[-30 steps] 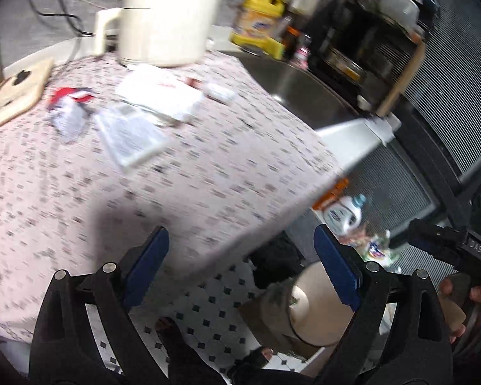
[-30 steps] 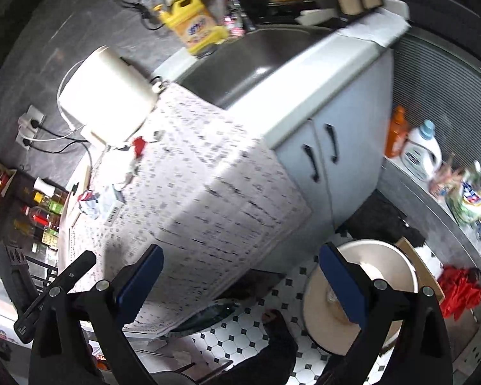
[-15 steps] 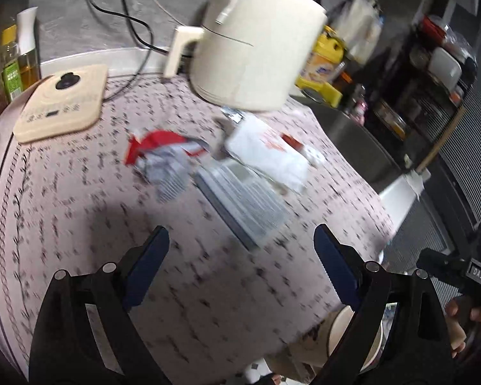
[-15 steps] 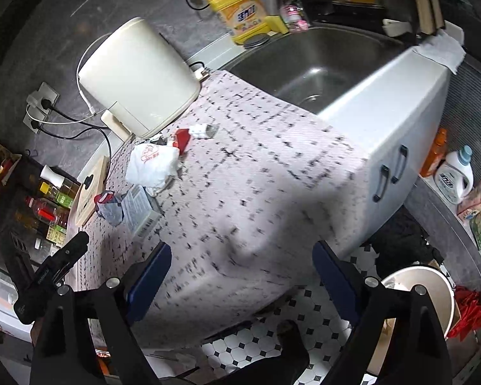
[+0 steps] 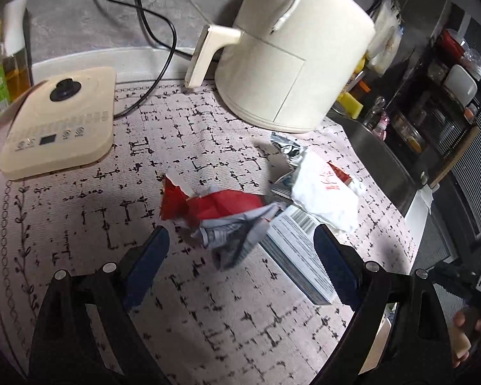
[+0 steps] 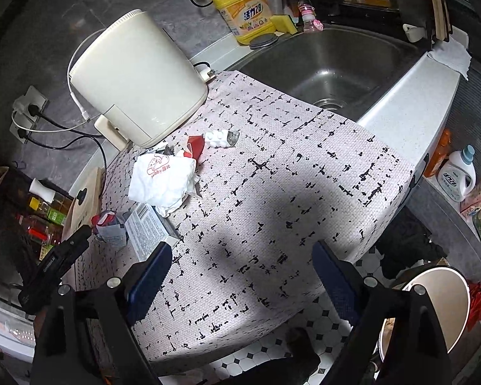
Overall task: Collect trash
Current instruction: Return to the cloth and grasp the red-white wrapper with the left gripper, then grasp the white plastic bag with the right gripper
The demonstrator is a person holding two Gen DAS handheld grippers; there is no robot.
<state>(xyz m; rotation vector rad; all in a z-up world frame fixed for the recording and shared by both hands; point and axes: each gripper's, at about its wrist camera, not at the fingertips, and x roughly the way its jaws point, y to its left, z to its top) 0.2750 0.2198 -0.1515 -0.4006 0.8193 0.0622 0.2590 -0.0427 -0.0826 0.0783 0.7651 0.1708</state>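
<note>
Trash lies on the patterned cloth [image 5: 80, 224]. In the left wrist view my left gripper [image 5: 240, 266] is open, its fingertips just short of a crumpled red-and-grey wrapper [image 5: 221, 221]. Right of that lie a flat packet with a barcode [image 5: 298, 256], a crumpled white bag [image 5: 327, 192] and a silver foil scrap [image 5: 287, 147]. In the right wrist view my right gripper [image 6: 240, 276] is open and empty over bare cloth. The white bag [image 6: 163, 183], a red wrapper [image 6: 195, 146], a white blister pack [image 6: 219, 138] and the barcode packet [image 6: 147, 231] lie to its upper left.
A cream air fryer [image 5: 291, 57] stands behind the trash, with a flat cream control unit [image 5: 57, 122] and cables to its left. A steel sink [image 6: 336, 61] and a yellow detergent bottle [image 6: 243, 9] are at the back right. A round bin [image 6: 433, 301] stands on the tiled floor.
Both grippers have swung in from the counter's edge and floor to over the cloth. The left one now stands close to the crumpled wrapper. Both stay open and empty.
</note>
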